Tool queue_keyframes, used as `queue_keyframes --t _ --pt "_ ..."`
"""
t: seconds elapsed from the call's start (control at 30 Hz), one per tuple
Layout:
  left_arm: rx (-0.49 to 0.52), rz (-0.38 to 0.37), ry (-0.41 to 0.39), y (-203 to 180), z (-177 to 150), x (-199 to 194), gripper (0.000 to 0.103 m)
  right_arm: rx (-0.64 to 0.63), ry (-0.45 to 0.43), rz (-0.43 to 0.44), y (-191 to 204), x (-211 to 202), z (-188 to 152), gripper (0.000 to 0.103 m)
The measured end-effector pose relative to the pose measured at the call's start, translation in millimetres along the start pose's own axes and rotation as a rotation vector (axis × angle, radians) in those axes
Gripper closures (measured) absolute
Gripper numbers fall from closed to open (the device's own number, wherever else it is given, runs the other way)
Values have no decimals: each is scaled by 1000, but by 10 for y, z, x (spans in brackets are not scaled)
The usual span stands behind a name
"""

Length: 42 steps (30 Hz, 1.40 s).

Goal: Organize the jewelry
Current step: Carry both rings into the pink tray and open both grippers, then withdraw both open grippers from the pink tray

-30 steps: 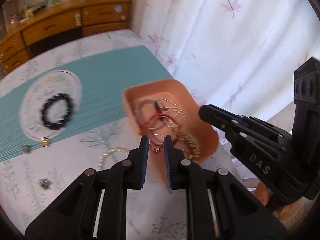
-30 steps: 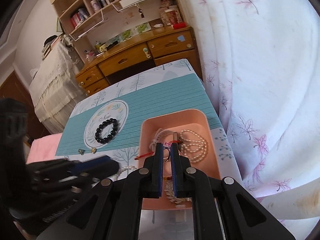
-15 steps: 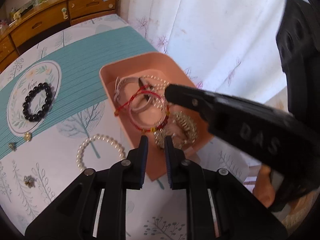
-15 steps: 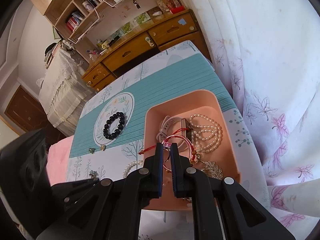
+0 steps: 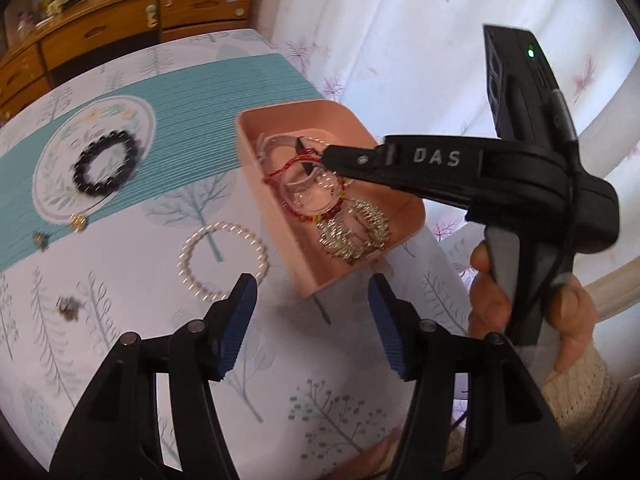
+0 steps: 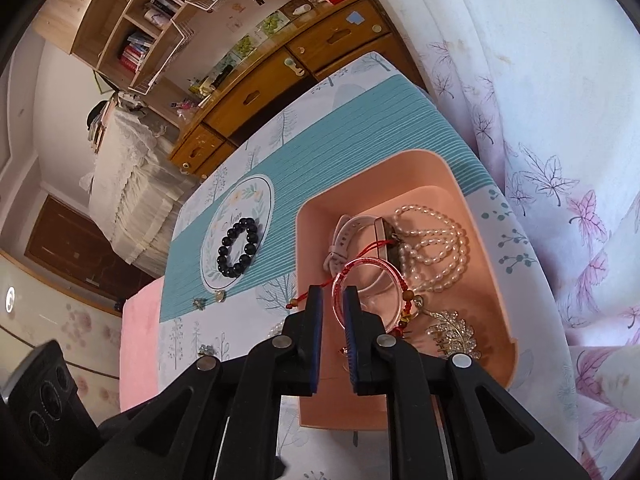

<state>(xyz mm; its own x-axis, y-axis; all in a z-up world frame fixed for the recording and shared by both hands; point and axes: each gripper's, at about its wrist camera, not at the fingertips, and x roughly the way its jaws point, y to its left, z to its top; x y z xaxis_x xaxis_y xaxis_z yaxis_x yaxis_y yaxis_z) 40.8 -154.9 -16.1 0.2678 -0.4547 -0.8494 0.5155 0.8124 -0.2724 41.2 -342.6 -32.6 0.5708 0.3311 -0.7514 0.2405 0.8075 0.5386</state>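
**Left jaws freed, right jaws on the pink bangle**

- The left gripper (image 5: 312, 292) is seen with its jaws spread wide and nothing between them; they have just been opening. A second ago a small ring with a red charm was pinched there; it can no longer be picked out, and where it landed cannot be told.
- The peach tray (image 6: 472, 184) sits at the table's curtain side, on the tree-print cloth (image 5: 120, 360). A watch, a multi-strand pearl bracelet (image 6: 436, 248), a red cord and a crystal leaf brooch (image 6: 452, 330) lie in it.
- The right gripper (image 6: 333, 294) has been lowered into the tray. Its jaws stand nearly shut around the rim of the clear pink bangle (image 6: 366, 280), which rests among the other pieces and is not yet lifted.
- Outside the tray: a single pearl bracelet (image 5: 222, 260) just beside the tray's near wall, a black bead bracelet (image 5: 106, 168) on the round mat, and small trinkets near the cloth's edge.
- Judgement: the left hand's delivery looks finished, and sorting passes to the right hand. Several loose pieces remain.
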Motion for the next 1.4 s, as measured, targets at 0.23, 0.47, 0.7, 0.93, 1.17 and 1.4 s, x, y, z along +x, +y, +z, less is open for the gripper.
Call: queue_keyframes --t 0.23,0.47,0.7,0.93,1.17,1.4 --pt "-46 67 -44 219 -183 -288 48 -18 -16 -3 130 -84 -70 91" --pt "-54 161 -34 292 -351 -415 48 -70 -5 -11 330 -172 -249 91" --pt "-135 140 -47 439 -592 -536 48 -151 16 -42 584 -224 -513 91" --pt "-317 115 -42 854 -819 -629 48 -205 27 -59 774 -232 -628 90" --pt "-393 153 -34 1209 -976 -678 48 -260 51 -66 968 -143 -695 89" --pt "-399 231 -40 1472 -1018 -747 48 -331 83 -65 1175 10 -762 89"
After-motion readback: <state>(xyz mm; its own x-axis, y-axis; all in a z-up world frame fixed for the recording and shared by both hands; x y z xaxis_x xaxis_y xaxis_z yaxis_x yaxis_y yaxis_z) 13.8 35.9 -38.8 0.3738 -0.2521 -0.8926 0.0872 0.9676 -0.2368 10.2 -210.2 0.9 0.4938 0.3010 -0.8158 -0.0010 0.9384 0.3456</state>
